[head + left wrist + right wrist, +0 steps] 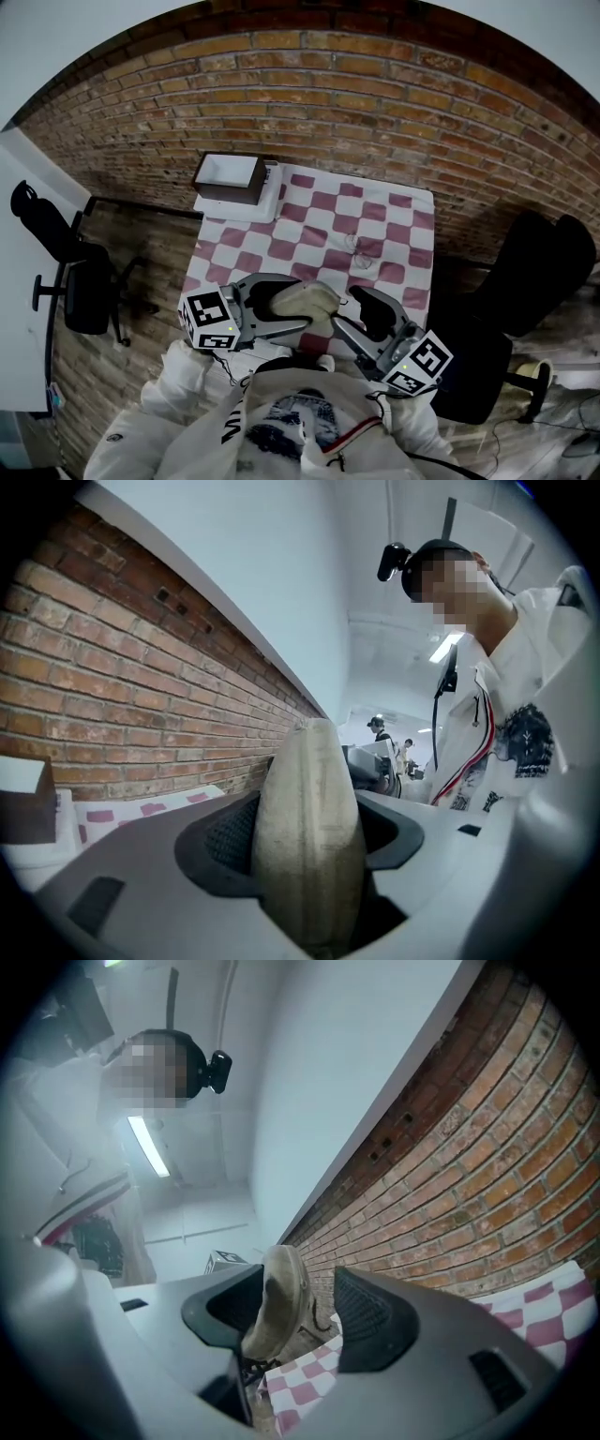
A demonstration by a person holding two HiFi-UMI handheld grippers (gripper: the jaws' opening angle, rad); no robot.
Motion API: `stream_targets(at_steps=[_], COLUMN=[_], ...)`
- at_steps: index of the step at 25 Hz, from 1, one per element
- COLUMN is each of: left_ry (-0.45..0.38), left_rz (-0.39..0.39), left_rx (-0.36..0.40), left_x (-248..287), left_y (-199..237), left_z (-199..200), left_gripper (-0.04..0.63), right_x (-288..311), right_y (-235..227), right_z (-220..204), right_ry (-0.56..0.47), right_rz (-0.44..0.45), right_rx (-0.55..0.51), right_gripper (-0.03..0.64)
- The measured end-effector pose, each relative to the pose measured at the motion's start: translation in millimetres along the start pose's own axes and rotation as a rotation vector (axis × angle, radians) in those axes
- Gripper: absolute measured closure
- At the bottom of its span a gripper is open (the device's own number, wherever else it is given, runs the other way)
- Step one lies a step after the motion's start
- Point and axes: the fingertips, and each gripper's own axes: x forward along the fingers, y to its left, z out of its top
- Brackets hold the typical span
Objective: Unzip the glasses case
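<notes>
The beige glasses case (317, 296) is held above the near edge of the checked cloth. My left gripper (292, 306) is shut on it, and in the left gripper view the case (309, 827) stands on edge, filling the gap between both pads. My right gripper (354, 317) comes in from the right. In the right gripper view the case's end (277, 1307) lies beside the left pad. The right pad (367, 1316) stands apart from it, so that gripper (302, 1299) is open. I cannot make out the zip pull.
A pink-and-white checked cloth (323, 214) covers the table against a brick wall (375, 112). A pair of clear glasses (362, 251) lies on it. A brown open box (230, 178) sits at the far left corner. Black chairs (80, 272) stand on both sides.
</notes>
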Motion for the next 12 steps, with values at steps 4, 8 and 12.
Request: stream_targets(at_steps=[4, 8, 12], left_ry=[0.085, 0.164, 0.246], left_rz=[0.045, 0.075, 0.104], left_rx=[0.062, 0.119, 0.174], left_x=[-7.4, -13.6, -18.5], left_y=[6.2, 8.9, 10.2], left_z=[6.1, 9.5, 11.7], left_gripper=[0.308, 0.308, 0.308], right_x=[-3.4, -2.8, 3.8], right_y=[-5.6, -12.9, -15.8], right_z=[-4.3, -13.2, -26.4], right_ry=[-0.012, 0.014, 0.056], right_rz=[-0.019, -0.069, -0.102], right_rx=[-0.006, -0.062, -0.14], right_gripper=[0.382, 0.383, 0.383])
